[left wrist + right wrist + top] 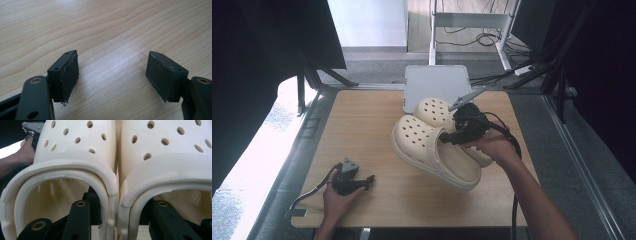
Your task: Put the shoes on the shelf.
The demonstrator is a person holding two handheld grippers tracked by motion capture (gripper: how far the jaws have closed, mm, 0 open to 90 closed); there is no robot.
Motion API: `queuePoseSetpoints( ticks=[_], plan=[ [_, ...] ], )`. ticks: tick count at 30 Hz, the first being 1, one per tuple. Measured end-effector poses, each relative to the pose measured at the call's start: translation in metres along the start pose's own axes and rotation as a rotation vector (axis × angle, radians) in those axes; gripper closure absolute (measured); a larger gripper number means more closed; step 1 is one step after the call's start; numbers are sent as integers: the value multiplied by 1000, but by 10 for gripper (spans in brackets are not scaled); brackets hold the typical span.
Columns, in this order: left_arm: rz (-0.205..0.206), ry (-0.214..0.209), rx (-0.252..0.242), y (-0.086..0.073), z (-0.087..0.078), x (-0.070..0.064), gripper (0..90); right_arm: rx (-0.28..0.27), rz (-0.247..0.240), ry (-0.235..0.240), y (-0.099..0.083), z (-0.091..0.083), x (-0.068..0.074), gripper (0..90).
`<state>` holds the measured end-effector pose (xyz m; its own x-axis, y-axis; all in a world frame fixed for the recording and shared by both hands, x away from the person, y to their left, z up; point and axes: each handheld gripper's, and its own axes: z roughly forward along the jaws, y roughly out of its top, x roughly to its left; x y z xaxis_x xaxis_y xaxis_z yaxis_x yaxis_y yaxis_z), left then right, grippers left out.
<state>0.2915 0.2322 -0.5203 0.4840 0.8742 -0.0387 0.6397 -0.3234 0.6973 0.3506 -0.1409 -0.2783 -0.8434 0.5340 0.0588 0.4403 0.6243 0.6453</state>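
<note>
Above the table (pixel 362 125), the right claw (pixel 451 137) pinches both clogs (pixel 432 150) together; the left claw (pixel 370 178) rests released.

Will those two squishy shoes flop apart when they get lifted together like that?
Probably not: the right gripper pinches both clogs' inner walls together. The thick foam walls look springy yet hold their shape. They seem light, though they could slip.

A lab-like recording room: black curtains (pixel 257 35), aluminium frame (pixel 562 130), floor cables (pixel 492 37) (bare wooden table (pixel 362 130)).
</note>
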Motion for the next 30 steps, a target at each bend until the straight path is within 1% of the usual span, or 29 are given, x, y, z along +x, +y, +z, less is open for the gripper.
queuePoseSetpoints(
  ticks=[3,6,10,14,18,24,25,26,30],
  plan=[
    [0,0,0,0,0,0,267,-1,7,3,3,-3,-5,654],
    [1,0,1,0,0,0,267,-6,11,-4,8,-6,-9,654],
    [0,1,-1,0,0,0,267,-9,17,-9,13,-8,-13,654],
    [0,1,-1,0,0,0,267,-12,22,-9,18,-8,-16,654],
    [0,1,-1,0,0,0,266,-22,33,-25,23,-7,-19,654],
    [0,0,-1,0,0,0,266,-19,43,-30,32,-6,-25,654],
    [0,0,-1,0,0,0,266,-18,42,-36,33,-5,-26,654],
    [0,-1,-1,0,0,0,266,-20,48,-55,35,-5,-28,655],
    [0,-1,-1,0,0,0,266,-20,65,-82,40,-5,-35,655]
  ],
)
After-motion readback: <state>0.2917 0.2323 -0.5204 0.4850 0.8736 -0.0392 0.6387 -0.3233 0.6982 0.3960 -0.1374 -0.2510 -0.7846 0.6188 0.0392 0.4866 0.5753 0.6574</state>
